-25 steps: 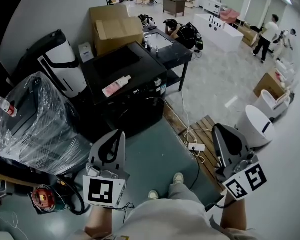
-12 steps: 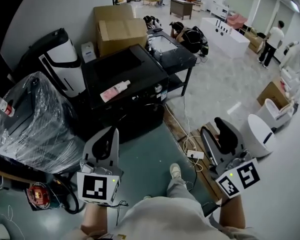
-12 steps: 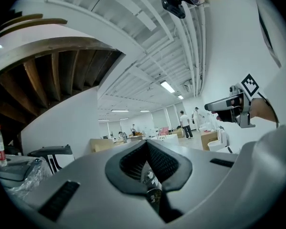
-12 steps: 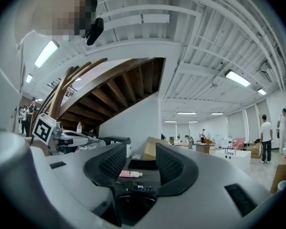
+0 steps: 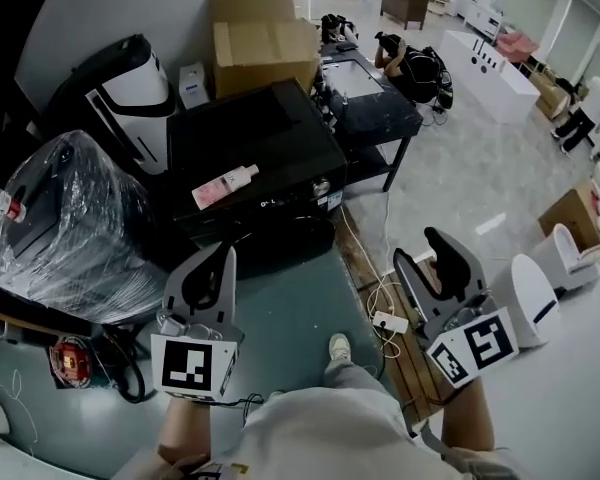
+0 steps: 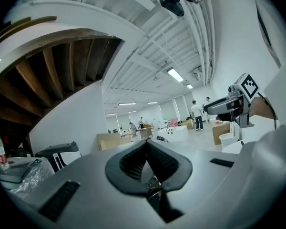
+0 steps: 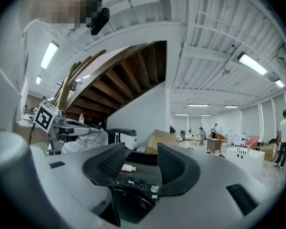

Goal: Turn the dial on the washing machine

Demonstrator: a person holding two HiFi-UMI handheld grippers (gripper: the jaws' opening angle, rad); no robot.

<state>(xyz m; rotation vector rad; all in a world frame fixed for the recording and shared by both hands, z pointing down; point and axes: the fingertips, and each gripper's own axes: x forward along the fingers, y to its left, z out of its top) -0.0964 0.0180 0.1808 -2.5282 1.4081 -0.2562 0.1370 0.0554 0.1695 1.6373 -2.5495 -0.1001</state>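
The black washing machine [image 5: 250, 153] stands ahead of me, its small silver dial [image 5: 322, 187] on the front panel's right end. A pink bottle [image 5: 225, 186] lies on its lid. My left gripper [image 5: 223, 255] is held low in front of the machine with its jaws shut and empty; its tips [image 6: 145, 143] meet. My right gripper [image 5: 417, 250] hovers to the right over the floor, well short of the dial, its jaws opening with nothing between them. In the right gripper view, the machine [image 7: 133, 187] and the dial [image 7: 154, 188] show through the gap of the right gripper [image 7: 140, 151].
A plastic-wrapped appliance [image 5: 65, 228] stands at left, with a white and black unit [image 5: 130, 88] behind it. A cardboard box [image 5: 265, 43] and a black table [image 5: 370, 98] sit behind the washer. A power strip [image 5: 385, 320], cables and a wooden pallet [image 5: 405, 363] lie on the floor at right.
The right gripper's jaws have gone from shut to apart. Both grippers and my view have shifted a little closer to the washing machine. The left gripper has stayed shut.
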